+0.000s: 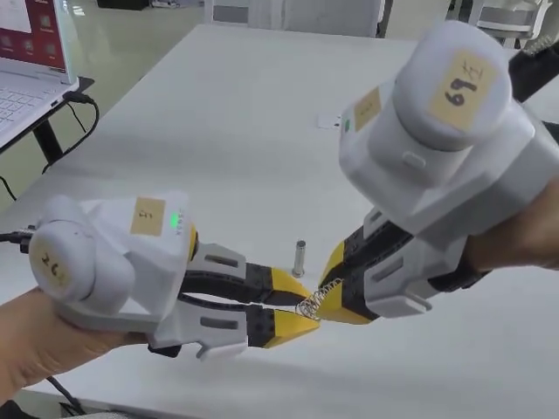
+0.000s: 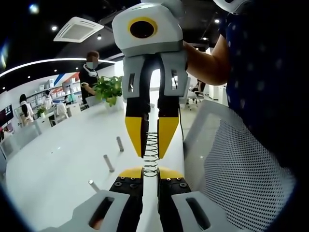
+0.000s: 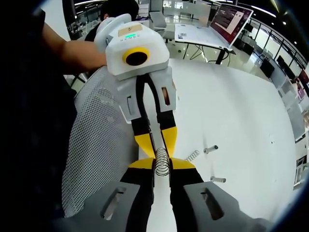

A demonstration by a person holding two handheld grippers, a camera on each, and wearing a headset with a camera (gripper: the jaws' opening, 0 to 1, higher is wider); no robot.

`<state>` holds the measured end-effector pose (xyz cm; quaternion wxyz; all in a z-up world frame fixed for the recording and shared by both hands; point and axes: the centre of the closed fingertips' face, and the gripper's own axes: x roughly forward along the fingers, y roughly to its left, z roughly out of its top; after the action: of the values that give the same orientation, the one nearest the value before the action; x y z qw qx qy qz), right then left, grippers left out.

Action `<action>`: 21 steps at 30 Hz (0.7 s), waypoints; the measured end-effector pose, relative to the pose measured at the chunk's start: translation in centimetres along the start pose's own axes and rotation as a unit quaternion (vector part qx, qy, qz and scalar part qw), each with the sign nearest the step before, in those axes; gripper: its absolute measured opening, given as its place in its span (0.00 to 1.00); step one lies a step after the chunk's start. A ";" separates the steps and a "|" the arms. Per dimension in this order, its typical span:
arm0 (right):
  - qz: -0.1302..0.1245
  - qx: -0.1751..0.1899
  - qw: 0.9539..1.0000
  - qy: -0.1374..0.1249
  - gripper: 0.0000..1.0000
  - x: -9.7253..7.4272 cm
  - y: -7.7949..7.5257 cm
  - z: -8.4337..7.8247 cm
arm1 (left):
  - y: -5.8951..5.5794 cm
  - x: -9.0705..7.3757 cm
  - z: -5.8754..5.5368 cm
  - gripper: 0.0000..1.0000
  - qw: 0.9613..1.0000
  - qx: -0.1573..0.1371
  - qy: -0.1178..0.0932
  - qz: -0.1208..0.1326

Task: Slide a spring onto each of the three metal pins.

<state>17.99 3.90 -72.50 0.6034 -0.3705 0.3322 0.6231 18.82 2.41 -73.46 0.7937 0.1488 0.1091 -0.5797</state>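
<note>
A small metal spring is stretched between the two yellow-tipped grippers just above the white table. My left gripper comes in from the lower left, shut on one end of the spring. My right gripper reaches down from the right, shut on the other end. One upright metal pin stands just behind the fingertips. In the left gripper view the spring runs from my left gripper up to my right gripper, with three pins on the left. The right gripper view has the spring in my right gripper.
A loose spring lies on the table beside two pins. A laptop sits on a stand at the far left. A small white tag lies mid-table. A mesh chair back is close behind the grippers.
</note>
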 end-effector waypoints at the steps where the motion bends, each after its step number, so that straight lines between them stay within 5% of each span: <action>1: -0.001 0.000 1.000 0.000 0.08 0.0 0.0 0.0 | 0.0 0.0 0.0 0.02 1.000 0.000 -0.001 0.001; 10: -0.004 0.006 1.000 0.005 0.08 -0.3 -0.5 -0.5 | 0.3 0.0 -0.7 0.12 1.000 -0.005 0.009 0.008; 21: -0.035 0.033 0.999 0.024 0.08 -1.8 -3.6 -2.6 | 1.5 -0.8 -1.1 0.23 0.999 -0.029 0.008 0.035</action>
<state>21.69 0.94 -72.17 0.6286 -0.3765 0.3537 0.5814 20.01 3.97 -74.07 0.8163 0.1341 0.1271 -0.5473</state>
